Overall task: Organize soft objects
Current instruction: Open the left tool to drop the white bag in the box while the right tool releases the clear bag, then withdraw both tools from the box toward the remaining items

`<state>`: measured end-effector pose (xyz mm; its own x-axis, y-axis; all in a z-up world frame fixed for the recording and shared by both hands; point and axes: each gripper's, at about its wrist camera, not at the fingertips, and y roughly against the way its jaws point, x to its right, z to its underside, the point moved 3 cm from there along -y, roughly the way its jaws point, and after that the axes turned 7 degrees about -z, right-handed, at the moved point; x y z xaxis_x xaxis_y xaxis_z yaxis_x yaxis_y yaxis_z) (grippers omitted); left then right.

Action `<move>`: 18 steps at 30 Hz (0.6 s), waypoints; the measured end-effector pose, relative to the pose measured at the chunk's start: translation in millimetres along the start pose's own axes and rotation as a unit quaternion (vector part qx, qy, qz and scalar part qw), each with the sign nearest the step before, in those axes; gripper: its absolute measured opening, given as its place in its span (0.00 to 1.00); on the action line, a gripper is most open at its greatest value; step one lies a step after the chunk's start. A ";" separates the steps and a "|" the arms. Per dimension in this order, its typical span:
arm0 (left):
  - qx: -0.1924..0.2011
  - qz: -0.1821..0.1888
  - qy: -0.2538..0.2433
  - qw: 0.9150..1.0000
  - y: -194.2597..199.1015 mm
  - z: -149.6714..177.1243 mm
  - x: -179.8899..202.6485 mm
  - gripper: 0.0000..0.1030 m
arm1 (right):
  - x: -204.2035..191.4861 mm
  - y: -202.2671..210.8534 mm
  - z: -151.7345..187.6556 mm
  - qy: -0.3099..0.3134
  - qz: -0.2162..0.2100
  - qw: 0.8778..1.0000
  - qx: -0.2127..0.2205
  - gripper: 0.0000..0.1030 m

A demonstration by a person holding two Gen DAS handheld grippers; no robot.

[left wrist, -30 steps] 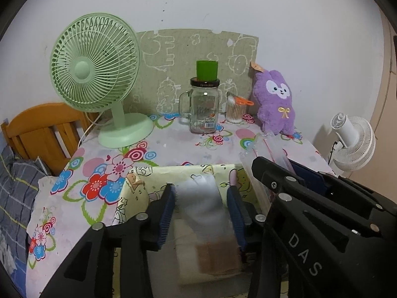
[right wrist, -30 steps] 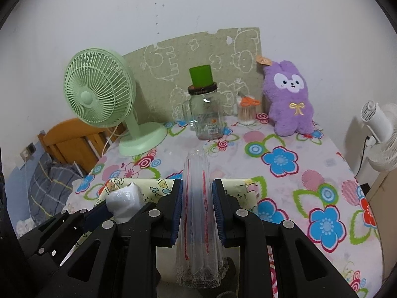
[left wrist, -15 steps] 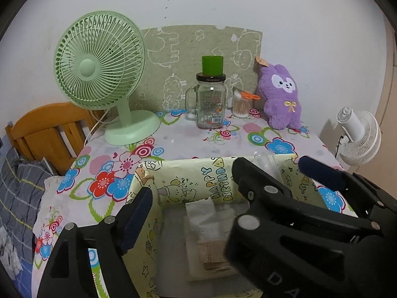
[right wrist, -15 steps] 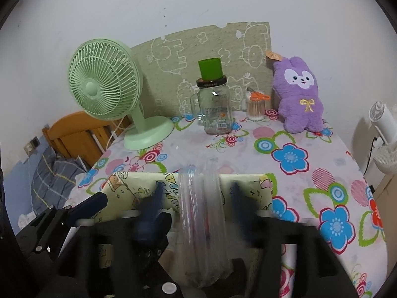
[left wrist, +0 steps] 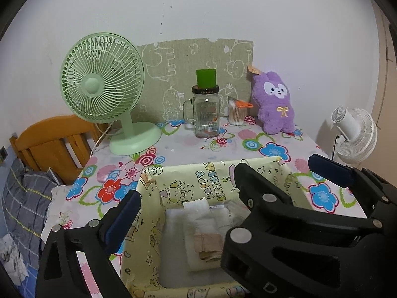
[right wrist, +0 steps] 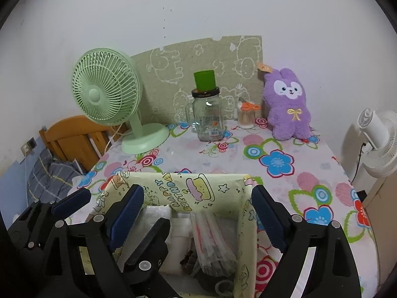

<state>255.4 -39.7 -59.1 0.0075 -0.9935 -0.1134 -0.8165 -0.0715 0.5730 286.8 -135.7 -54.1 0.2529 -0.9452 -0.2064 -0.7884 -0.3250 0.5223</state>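
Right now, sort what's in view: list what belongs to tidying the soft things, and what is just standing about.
Job: yellow cartoon-print box; white folded soft packs and clear plastic bag inside it; open left gripper, open right gripper.

Standing about: green desk fan, glass mug jar, purple plush rabbit.

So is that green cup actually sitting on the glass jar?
Touching. In the right wrist view the green cup stands directly on the glass jar's dark lid, no gap.

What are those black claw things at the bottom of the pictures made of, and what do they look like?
Both the left gripper and right gripper are angular matte-black plastic frames with silver rivets. Each finger ends in a dark blue ribbed pad. White letters are partly visible on one frame. No cables show.
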 end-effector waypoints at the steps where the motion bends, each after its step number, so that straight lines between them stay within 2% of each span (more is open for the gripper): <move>1: 0.002 0.001 0.001 1.000 2.3 -0.5 0.1 0.97 | -0.6 3.9 -0.6 0.002 0.001 1.000 0.002 0.88; 7: 0.013 0.004 -0.002 1.000 24.4 -0.9 2.0 0.98 | -3.6 27.5 -2.2 0.003 0.015 1.000 0.010 0.89; 18: 0.037 -0.002 -0.001 0.999 66.4 4.5 2.5 0.98 | -16.2 71.3 1.4 0.020 0.017 0.999 0.025 0.91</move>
<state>198.6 -46.5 -25.0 0.0090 -0.9930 -0.1179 -0.8564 -0.0685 0.5118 225.8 -143.6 -14.7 0.2464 -0.9565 -0.1559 -0.8240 -0.2914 0.4859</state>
